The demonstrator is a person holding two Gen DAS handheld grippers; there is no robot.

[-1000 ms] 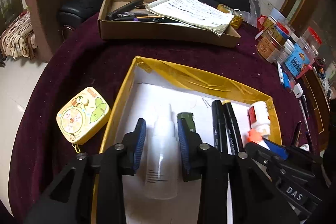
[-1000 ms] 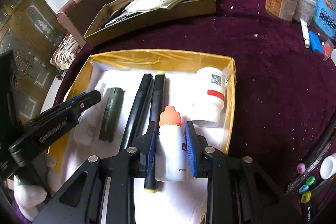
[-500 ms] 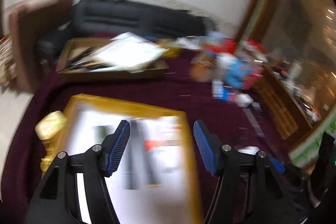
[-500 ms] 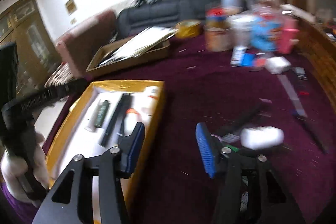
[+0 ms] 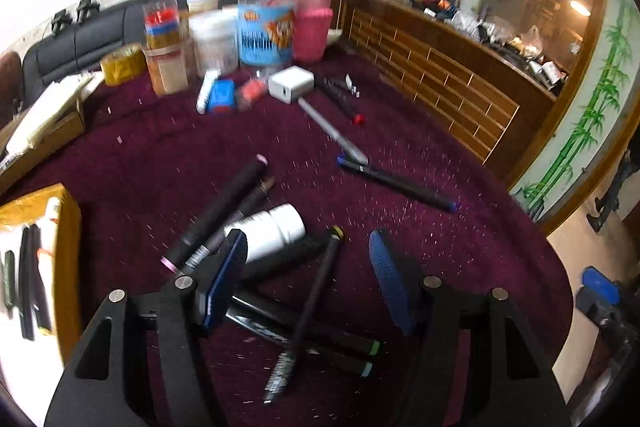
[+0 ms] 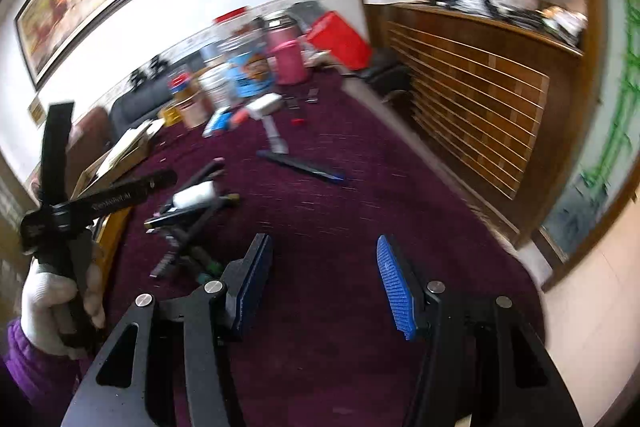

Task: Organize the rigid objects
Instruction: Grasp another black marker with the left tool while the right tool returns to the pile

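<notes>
Where markers [image 5: 216, 215] cross, white bottle [image 5: 268, 233] sideways

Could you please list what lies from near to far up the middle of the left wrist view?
Green-capped markers → white bottle → blue-tipped pen → silver pen → white charger → blue-labelled jar.

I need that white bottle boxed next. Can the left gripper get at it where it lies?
Probably yes. The left gripper is open and empty just short of the white bottle, nothing above it. Still, the bottle lies among dark markers, so a pad may catch one.
</notes>
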